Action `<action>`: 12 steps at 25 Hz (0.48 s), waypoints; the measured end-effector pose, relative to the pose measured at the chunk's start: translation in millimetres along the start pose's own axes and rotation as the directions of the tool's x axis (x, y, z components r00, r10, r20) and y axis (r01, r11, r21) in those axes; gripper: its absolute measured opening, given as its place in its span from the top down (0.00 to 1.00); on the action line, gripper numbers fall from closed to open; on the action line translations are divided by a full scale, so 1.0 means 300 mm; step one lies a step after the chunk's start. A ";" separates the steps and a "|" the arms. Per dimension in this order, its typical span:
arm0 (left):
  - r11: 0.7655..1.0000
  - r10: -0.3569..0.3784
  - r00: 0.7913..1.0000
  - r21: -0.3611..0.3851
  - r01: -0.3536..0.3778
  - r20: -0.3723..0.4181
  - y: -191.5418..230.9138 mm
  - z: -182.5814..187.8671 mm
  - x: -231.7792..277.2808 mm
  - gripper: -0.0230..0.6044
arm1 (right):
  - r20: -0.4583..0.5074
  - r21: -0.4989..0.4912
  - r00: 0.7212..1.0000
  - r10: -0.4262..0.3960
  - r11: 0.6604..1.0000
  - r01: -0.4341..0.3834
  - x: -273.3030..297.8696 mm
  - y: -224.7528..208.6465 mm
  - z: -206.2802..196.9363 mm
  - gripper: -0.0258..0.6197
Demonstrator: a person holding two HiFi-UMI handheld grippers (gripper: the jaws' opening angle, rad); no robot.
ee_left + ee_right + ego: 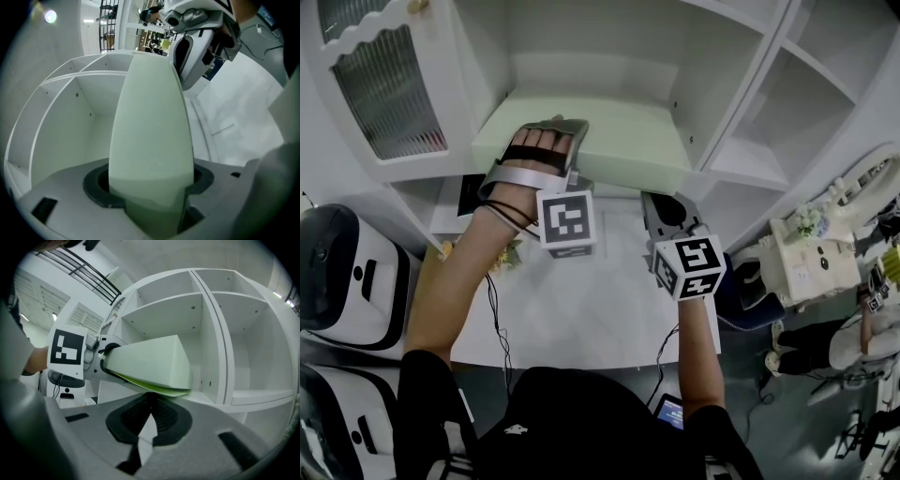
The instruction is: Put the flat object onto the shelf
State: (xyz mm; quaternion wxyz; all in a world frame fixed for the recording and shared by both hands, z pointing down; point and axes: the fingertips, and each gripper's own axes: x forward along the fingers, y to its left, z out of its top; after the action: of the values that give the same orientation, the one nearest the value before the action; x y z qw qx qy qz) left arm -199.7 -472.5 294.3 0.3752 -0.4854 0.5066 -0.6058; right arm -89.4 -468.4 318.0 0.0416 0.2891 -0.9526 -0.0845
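The flat object is a pale green box. It lies level, its far part inside the open middle compartment of the white shelf unit. My left gripper is shut on the box's near left edge. In the left gripper view the box fills the gap between the jaws. My right gripper sits low under the box's near right corner. In the right gripper view its jaws meet, shut on nothing, just beneath the box; the left gripper shows there at the box's end.
A cabinet door with ribbed glass stands open at the left. More open compartments lie to the right. A white table is below the grippers. White machines stand at the left, and a person at the lower right.
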 end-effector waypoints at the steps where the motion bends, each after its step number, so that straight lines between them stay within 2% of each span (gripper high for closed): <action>1: 1.000 0.000 1.000 -0.001 0.000 0.001 0.001 0.000 0.000 0.49 | -0.001 0.000 1.000 0.001 1.000 -0.001 -0.002 0.002 -0.001 0.96; 8: 1.000 -0.012 1.000 -0.018 0.012 0.005 0.004 -0.002 0.002 0.47 | 0.008 -0.005 1.000 0.004 1.000 -0.004 -0.012 0.009 0.015 0.96; 11: 0.996 -0.066 0.998 -0.051 0.066 0.016 -0.008 -0.001 0.000 0.42 | 0.008 -0.006 1.000 0.002 1.000 -0.001 -0.016 0.008 0.018 0.96; 12: 0.994 -0.090 0.996 -0.062 0.091 0.019 -0.018 0.000 -0.002 0.37 | 0.005 -0.006 1.000 0.001 1.000 -0.001 -0.017 0.008 0.016 0.96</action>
State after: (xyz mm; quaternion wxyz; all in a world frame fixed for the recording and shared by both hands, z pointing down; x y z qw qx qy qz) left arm -199.3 -470.9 299.4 0.3363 -0.5243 0.4997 -0.6019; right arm -87.1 -463.0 313.7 0.0400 0.2882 -0.9527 -0.0879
